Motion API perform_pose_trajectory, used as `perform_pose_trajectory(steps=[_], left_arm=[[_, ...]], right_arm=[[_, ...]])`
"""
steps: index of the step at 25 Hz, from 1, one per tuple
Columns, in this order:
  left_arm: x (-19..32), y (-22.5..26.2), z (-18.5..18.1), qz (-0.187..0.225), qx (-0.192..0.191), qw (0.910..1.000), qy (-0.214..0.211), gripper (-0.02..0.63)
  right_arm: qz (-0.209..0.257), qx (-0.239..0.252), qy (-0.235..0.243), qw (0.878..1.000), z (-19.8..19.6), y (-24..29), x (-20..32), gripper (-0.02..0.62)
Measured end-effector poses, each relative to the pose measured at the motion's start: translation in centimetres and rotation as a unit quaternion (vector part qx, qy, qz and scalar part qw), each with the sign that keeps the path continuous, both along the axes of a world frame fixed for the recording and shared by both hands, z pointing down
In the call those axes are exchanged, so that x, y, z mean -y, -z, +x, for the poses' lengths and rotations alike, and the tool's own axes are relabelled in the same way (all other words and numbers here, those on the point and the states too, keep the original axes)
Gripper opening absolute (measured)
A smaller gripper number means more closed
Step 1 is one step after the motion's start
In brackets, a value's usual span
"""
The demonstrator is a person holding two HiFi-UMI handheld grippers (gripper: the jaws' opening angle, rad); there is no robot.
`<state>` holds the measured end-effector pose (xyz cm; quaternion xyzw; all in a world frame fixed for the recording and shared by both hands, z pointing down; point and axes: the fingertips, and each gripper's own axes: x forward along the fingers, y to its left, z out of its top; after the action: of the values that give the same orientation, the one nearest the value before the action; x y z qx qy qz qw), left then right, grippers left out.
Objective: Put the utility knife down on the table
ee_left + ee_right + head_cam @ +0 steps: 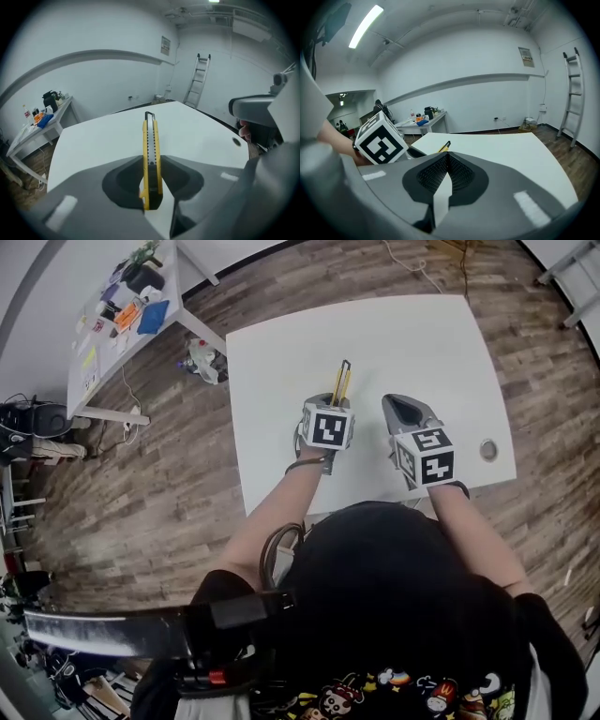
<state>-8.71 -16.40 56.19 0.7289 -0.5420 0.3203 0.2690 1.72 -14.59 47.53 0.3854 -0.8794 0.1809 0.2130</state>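
A yellow and black utility knife [151,140] is clamped between the jaws of my left gripper [152,159], which is shut on it. The knife stands on edge and points forward over the white table [93,140]. In the head view the knife [343,379] juts out ahead of the left gripper [331,401], above the table's middle [422,343]. My right gripper [405,411] is beside it to the right, shut with nothing between its jaws [447,157]. The knife's tip [444,147] and the left gripper's marker cube [380,138] show in the right gripper view.
A small round grommet [488,449] sits in the table near its right edge. A cluttered side table [122,315] stands at the far left on the wooden floor. A ladder [199,79] leans on the far wall.
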Motion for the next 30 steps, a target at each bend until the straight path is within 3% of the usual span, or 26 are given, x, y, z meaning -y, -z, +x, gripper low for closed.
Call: perform_pose_trajectory(steps=[7,10,14,24,30], left_arm=[[0.8,-4.7,2.8,-0.062,0.044,0.9952,-0.061,0.115],[0.9,-5.9,4.1,-0.068,0.075,0.9899,-0.100,0.115],[1.1,-6.4,5.7,-0.068,0.084,0.9857,-0.130,0.115],[1.1,-7.4,6.6,-0.082,0.087,0.9831,-0.139,0.117],[1.2,-6.9,6.8,-0.083,0.053,0.9870,-0.126,0.134]], right_arm=[[-0.013,-0.016,-0.014,1.000,1.7,-0.9,0.1,0.021],[-0.020,-0.019,-0.028,0.999,2.8,-1.4,-0.1,0.021],[-0.027,-0.020,-0.040,0.999,4.0,-1.9,-0.4,0.021],[-0.036,-0.016,-0.061,0.997,6.6,-2.5,-0.3,0.021],[-0.043,-0.010,-0.069,0.997,7.2,-2.6,-0.1,0.021]])
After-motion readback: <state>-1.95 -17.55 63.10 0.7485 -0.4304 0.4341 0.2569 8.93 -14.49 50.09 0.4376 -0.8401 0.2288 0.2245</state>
